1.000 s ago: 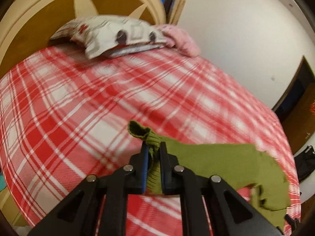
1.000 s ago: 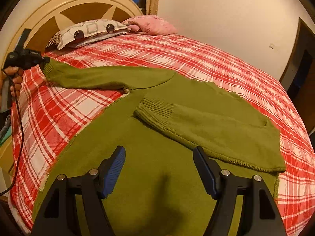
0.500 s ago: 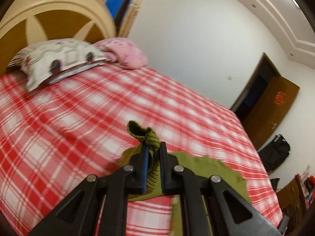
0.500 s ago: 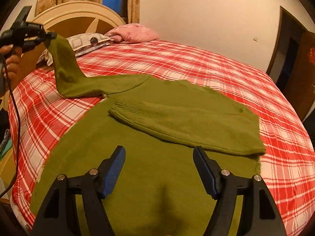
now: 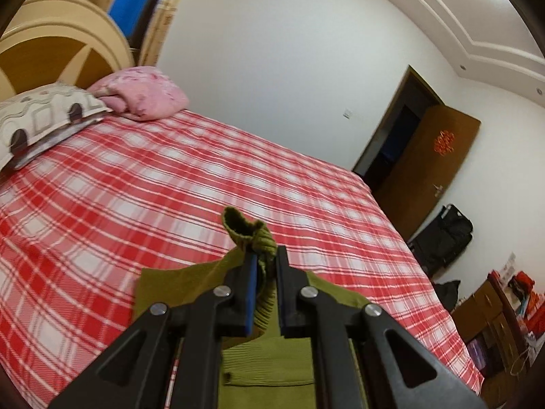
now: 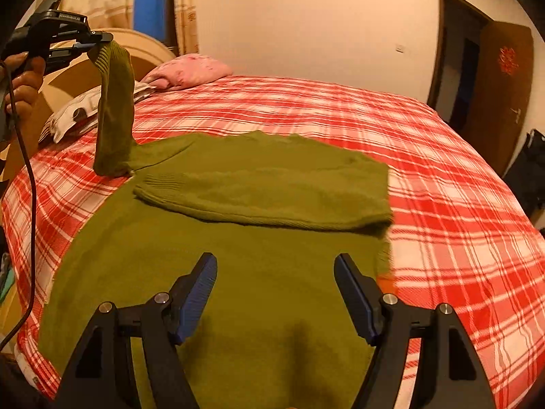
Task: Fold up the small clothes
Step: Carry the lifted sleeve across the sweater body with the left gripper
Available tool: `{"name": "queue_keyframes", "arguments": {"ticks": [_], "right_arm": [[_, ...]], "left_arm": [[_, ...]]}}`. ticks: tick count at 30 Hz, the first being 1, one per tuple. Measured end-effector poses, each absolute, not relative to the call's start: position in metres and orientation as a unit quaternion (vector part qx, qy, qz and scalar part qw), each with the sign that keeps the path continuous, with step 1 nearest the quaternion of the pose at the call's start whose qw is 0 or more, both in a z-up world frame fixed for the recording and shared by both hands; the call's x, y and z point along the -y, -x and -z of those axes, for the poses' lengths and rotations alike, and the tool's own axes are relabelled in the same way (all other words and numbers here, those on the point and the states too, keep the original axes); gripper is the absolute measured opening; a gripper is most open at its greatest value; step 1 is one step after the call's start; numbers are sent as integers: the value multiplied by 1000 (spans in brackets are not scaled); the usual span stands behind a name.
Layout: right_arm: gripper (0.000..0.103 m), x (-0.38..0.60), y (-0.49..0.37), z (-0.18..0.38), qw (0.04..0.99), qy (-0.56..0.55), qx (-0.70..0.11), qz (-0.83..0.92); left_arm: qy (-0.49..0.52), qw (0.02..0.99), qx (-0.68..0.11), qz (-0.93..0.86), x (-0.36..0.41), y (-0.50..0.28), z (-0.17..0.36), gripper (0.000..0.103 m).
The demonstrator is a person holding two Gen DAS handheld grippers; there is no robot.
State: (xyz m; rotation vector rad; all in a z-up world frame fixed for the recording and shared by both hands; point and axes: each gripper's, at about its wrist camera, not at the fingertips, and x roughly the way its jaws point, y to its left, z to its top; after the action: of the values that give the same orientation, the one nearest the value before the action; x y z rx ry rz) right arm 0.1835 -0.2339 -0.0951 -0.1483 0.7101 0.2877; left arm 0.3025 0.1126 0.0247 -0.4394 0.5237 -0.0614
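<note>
An olive-green sweater [image 6: 238, 272] lies flat on the bed [image 6: 442, 204], which wears a red-and-white plaid cover; one sleeve [image 6: 272, 201] is folded across the chest, its ribbed cuff pointing toward the headboard side; the left hand-held gripper [image 5: 264, 266] is pressed together on the ribbed cuff [image 5: 248, 231] of the other sleeve [image 6: 114, 119] and holds it raised above the bed (seen from the right wrist, that sleeve hangs steeply from the cuff to the shoulder, where it meets the cover); the right hand-held gripper [image 6: 276, 293] hovers over the sweater's lower body with its blue-padded fingers spread wide, gripping nothing; a patterned pillow [image 5: 37, 119] and a pink pillow [image 5: 143, 97] sit at the headboard [image 5: 51, 51].
</note>
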Motion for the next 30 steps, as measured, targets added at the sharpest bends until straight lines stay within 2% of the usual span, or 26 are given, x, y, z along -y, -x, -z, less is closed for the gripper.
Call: {"name": "queue_keyframes", "arguments": {"ticks": [18,30], "right_arm": [[72,282,-191,119,925,13,-365,-109],[72,292,-194,129,923,-1,-372,-100]], "left_arm": [[169,938,-285,104,11,-348,-32,10],[107,931,-335,100,94,-376,43,11]]}}
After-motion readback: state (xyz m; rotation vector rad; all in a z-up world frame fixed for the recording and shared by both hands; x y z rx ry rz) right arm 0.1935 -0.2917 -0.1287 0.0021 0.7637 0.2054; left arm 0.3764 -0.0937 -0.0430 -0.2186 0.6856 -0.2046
